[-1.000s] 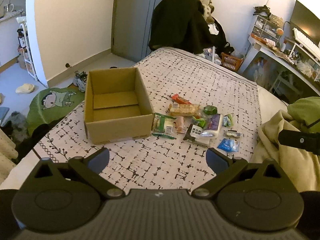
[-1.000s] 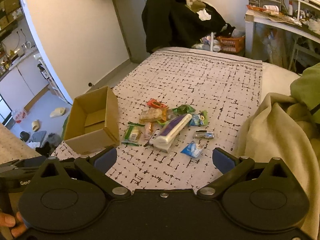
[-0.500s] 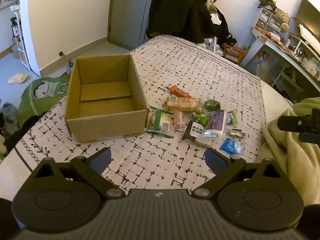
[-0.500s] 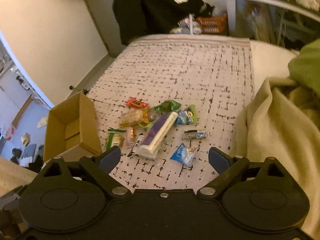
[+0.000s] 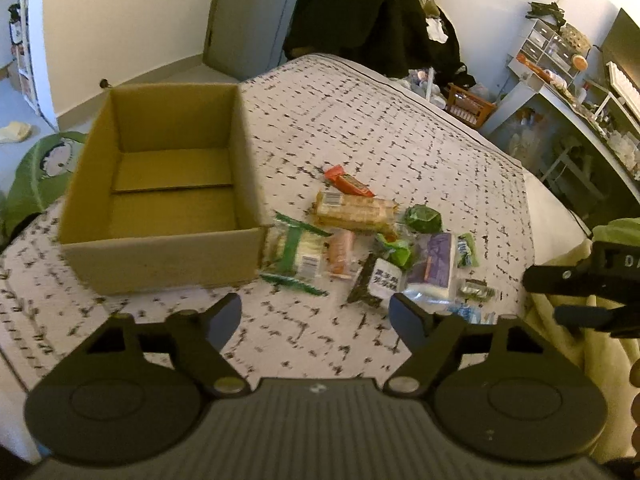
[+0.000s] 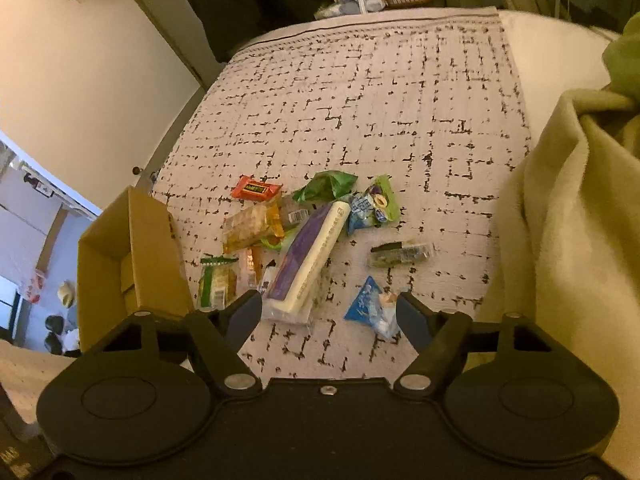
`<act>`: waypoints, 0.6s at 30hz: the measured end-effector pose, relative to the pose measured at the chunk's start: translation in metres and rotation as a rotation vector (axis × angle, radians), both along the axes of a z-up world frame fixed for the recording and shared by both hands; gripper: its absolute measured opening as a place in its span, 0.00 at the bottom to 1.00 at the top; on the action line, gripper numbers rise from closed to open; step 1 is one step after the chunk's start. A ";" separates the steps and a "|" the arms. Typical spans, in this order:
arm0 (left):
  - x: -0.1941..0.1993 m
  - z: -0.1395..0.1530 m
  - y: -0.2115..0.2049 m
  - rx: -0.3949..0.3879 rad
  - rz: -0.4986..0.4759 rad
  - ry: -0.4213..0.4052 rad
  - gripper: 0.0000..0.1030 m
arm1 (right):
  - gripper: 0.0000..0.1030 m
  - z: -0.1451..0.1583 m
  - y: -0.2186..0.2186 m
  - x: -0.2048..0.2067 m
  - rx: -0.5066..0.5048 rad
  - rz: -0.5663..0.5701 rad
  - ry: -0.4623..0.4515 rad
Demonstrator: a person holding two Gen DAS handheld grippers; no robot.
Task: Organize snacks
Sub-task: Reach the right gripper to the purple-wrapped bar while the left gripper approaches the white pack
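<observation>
An open, empty cardboard box (image 5: 160, 216) stands on the patterned bed cover; it also shows in the right wrist view (image 6: 132, 256). Right of it lies a pile of several snacks: a red bar (image 5: 347, 182), a cracker pack (image 5: 354, 209), a green-striped pack (image 5: 298, 252), a long purple and white pack (image 6: 306, 258), a blue packet (image 6: 370, 308) and a small dark wrapper (image 6: 400, 254). My left gripper (image 5: 316, 314) is open and empty above the cover in front of the box and pile. My right gripper (image 6: 328, 314) is open and empty just above the near end of the pile.
A cream blanket (image 6: 568, 216) is heaped on the right of the bed. A dark coat (image 5: 372, 12) hangs beyond the far end. A cluttered desk (image 5: 572, 96) stands at the far right. The bed's left edge drops to the floor near a green cushion (image 5: 36, 172).
Both grippers have moved forward and down toward the snacks; the box and pile look larger. The right gripper now looks more steeply down at the pile.
</observation>
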State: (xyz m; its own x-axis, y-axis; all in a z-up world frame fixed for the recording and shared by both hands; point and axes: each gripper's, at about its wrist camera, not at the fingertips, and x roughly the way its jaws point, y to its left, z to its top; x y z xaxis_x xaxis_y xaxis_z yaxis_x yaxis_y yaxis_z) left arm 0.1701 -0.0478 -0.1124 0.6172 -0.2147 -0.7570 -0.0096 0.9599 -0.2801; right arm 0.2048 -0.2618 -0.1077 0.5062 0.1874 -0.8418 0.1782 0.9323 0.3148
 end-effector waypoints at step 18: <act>0.058 -0.057 -0.041 -0.071 -0.001 0.093 0.50 | 0.67 -0.068 -0.002 0.074 0.059 0.051 0.137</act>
